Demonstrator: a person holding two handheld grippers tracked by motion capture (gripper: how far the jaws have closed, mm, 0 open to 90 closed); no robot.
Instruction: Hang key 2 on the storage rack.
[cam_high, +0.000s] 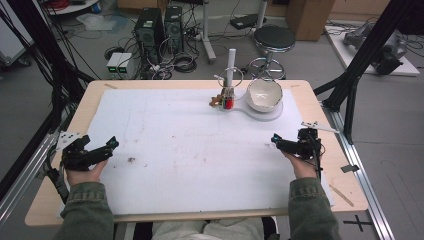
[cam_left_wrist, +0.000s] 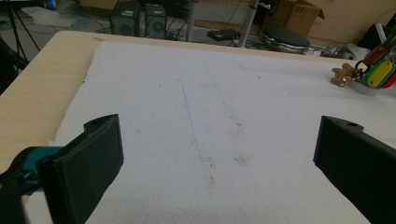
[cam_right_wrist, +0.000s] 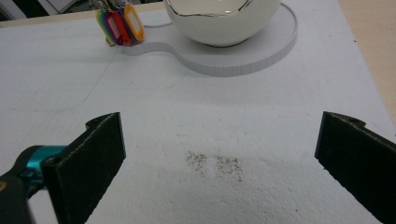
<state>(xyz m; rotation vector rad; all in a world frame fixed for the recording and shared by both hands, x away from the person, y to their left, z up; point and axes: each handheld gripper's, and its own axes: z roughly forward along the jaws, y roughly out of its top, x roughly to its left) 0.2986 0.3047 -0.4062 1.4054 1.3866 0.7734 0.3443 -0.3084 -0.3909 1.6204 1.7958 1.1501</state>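
- Nothing looks started: the left gripper (cam_high: 111, 145) and the right gripper (cam_high: 278, 141) hover low over the near corners of the bench (cam_high: 55, 200), jaws spread wide, holding nothing.
- The bunch of key tags (cam_right_wrist: 119, 25) hangs on its white post (cam_high: 230, 64) at the far edge, just beside the white bowl (cam_high: 264, 94) on a flat white base (cam_right_wrist: 243, 58); all untouched, well apart from both grippers.
- The top of the tags is cut off in the right gripper view; how they hang I cannot tell.
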